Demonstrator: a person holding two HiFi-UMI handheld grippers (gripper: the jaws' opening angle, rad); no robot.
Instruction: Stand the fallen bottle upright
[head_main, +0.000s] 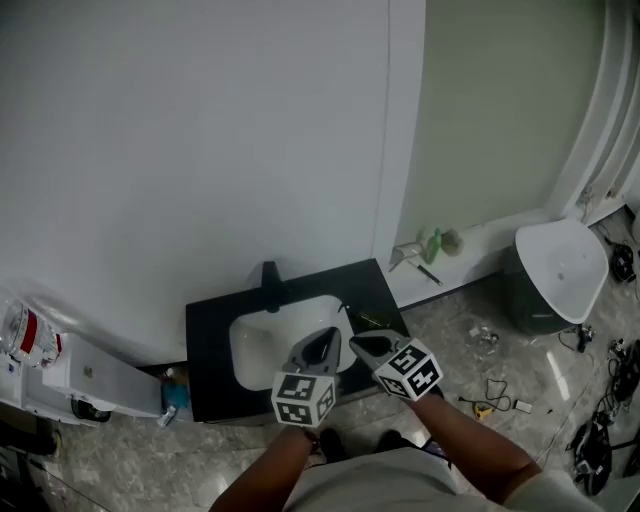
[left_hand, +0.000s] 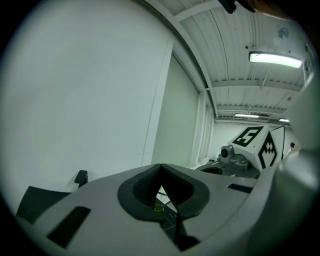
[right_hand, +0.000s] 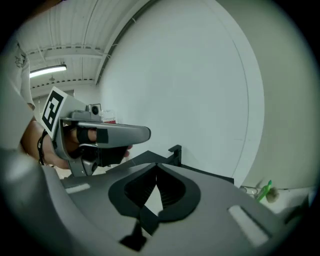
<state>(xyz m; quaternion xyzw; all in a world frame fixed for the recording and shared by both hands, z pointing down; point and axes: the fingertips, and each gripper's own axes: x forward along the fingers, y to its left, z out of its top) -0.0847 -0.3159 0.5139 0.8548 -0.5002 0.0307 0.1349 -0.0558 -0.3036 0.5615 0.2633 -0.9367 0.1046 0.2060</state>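
Observation:
A small green bottle (head_main: 433, 245) leans on the white ledge right of the black counter (head_main: 210, 350), beside a round thing and a metal fitting. It also shows at the right in the right gripper view (right_hand: 264, 191). My left gripper (head_main: 325, 337) and right gripper (head_main: 358, 345) hover side by side above the white sink (head_main: 255, 350), well short of the bottle. Both are shut, with nothing between the jaws (left_hand: 160, 167) (right_hand: 156, 165). A thin yellow-green thing (head_main: 368, 320) lies on the counter's right part; I cannot tell what it is.
A black faucet (head_main: 270, 280) stands behind the sink against the white wall. A white basin-like fixture (head_main: 560, 265) sits on the floor at the right, with cables (head_main: 600, 420) and small debris around it. A white box (head_main: 85, 375) and a blue bottle (head_main: 172, 395) are at the left.

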